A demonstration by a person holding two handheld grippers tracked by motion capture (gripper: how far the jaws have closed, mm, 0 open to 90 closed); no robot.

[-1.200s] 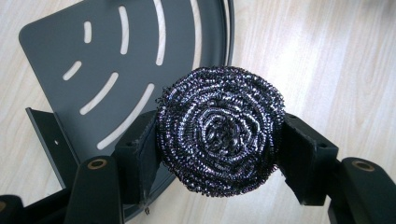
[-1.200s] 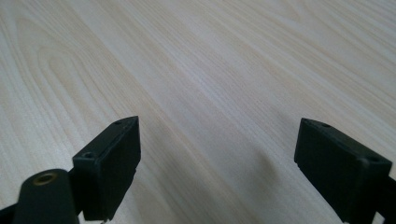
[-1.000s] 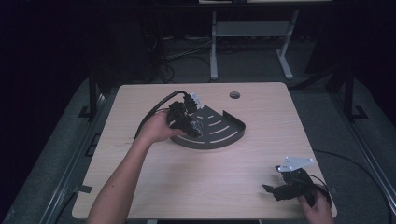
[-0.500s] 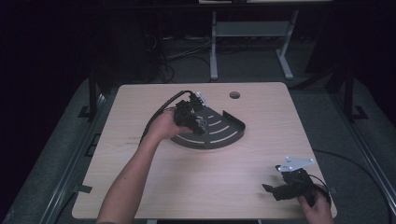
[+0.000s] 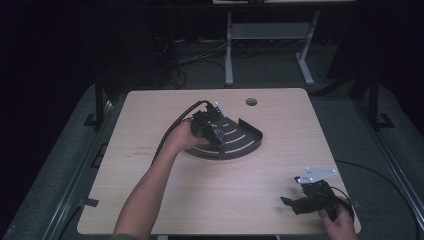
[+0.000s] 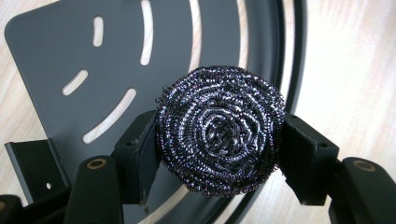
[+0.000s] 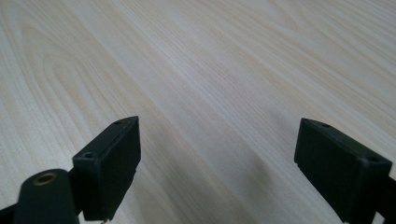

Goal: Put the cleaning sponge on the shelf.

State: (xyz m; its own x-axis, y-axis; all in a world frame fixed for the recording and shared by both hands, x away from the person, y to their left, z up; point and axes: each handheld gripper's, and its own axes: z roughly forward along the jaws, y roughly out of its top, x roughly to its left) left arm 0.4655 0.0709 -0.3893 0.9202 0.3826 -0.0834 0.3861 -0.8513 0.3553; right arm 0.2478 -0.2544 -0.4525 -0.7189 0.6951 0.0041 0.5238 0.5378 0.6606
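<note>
Round steel scourer (image 6: 220, 131) (clamped) over tray (image 6: 56, 56)

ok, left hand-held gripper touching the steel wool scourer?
Touching. The left gripper view shows the left hand-held gripper with both jaws pressed against the scourer.

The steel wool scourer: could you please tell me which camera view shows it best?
The left gripper view: the steel wool scourer sits close up, clamped between the jaws over the dark slotted tray. In the high view the hand hides it; the right gripper view faces bare table.
</note>
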